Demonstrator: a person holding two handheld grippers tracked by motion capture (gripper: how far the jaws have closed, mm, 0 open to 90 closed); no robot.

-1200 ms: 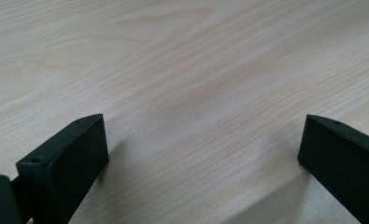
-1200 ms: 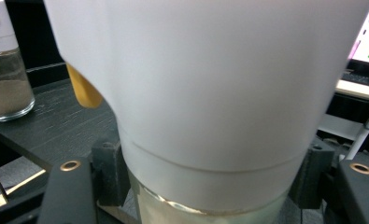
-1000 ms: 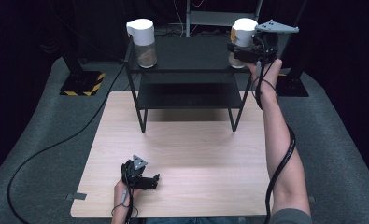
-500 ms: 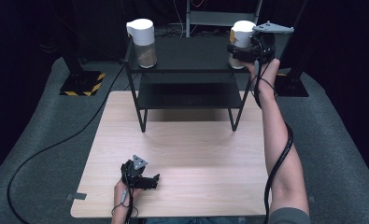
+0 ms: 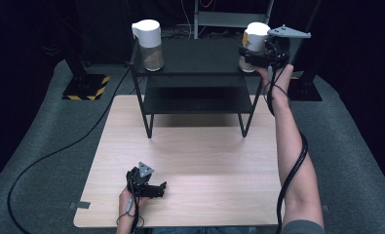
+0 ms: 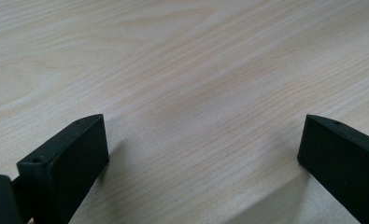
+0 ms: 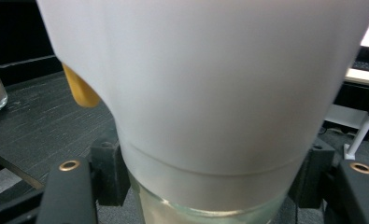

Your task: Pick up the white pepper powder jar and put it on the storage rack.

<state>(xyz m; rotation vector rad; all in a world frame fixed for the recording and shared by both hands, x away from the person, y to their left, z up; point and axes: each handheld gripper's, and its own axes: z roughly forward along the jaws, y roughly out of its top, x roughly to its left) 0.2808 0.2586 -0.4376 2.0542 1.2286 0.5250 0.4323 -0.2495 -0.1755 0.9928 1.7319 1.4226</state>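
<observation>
Your right tongs (image 5: pixel 252 52) are clamped on the white-lidded jar (image 5: pixel 255 45) at the far right corner of the black shelf's (image 5: pixel 195 57) top deck. In the right gripper view the two black pads (image 7: pixel 108 172) press on the jar (image 7: pixel 205 102) just where the white lid meets the glass, one each side. Jaws are as far shut as the jar lets them go.

What changed over the last second: next to nothing. Tongs, forearm and jar sit where they did in the earlier high views, and the grip is unchanged. So you've got the hold but haven't started the carry. I'd read this as grasp done, lift pending.

Jar relative to the tongs: squarely between the jaws, upright. The high view is too coarse to tell whether the base has cleared the deck; probably not yet. There's an orange tab (image 7: pixel 79 88) on the lid's left side.

Your left tongs (image 5: pixel 148 187) rest on the near edge of the wooden table (image 5: pixel 204 161), left of centre, jaws wide apart and holding nothing.

A second jar (image 5: pixel 148 44) stands at the far left corner of the same deck, well apart from yours.
</observation>
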